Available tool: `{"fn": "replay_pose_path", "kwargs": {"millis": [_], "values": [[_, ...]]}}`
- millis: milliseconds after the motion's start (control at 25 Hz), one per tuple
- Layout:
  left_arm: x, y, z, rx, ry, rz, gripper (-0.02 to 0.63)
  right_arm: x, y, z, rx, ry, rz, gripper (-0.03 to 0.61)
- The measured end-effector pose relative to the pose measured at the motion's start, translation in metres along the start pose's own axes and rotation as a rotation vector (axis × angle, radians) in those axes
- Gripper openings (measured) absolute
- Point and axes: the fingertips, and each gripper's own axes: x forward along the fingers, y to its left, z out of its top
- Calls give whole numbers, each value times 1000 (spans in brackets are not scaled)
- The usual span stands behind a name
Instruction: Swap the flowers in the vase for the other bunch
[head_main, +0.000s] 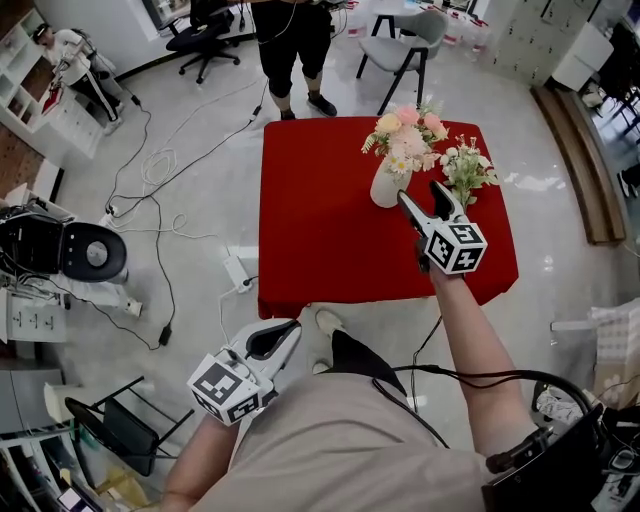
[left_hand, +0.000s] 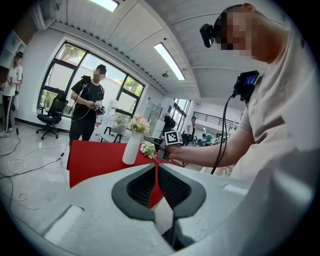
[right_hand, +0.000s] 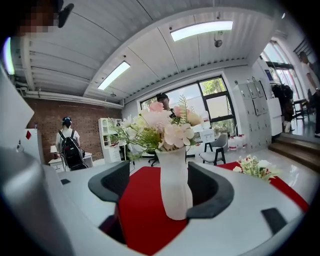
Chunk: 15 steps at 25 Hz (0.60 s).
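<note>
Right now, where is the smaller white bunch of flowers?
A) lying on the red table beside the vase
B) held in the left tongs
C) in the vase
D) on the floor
A: the white bunch lies on the red table beside the white vase.

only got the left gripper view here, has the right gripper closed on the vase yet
Observer: No. In the right gripper view the right gripper has its jaws apart. The white vase is framed in the gap and no pad presses on it.
Operator: where's my left one sitting
Observer: The head view shows the left gripper off the red table, over the floor close to the person.
Operator: and the other bunch
Observer: The other bunch is on the cloth right of the vase, apart from it, with the right gripper between the two.
</note>
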Motion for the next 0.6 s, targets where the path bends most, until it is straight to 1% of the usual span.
{"fn": "replay_pose_path", "kwargs": {"millis": [200, 440, 560, 600], "values": [[-14, -11, -9, -1, -4, -3, 9, -27, 13, -15, 3, 24, -7, 362], [-19, -26, -13, 16, -12, -28, 9, -64, 29, -31, -29, 58, -10, 359], [-20, -34, -15, 20, -15, -46, 8, -88, 47, -37, -20, 74, 11, 355], [-20, -36, -16, 22, -18, -52, 9, -98, 55, -38, -14, 71, 26, 338]]}}
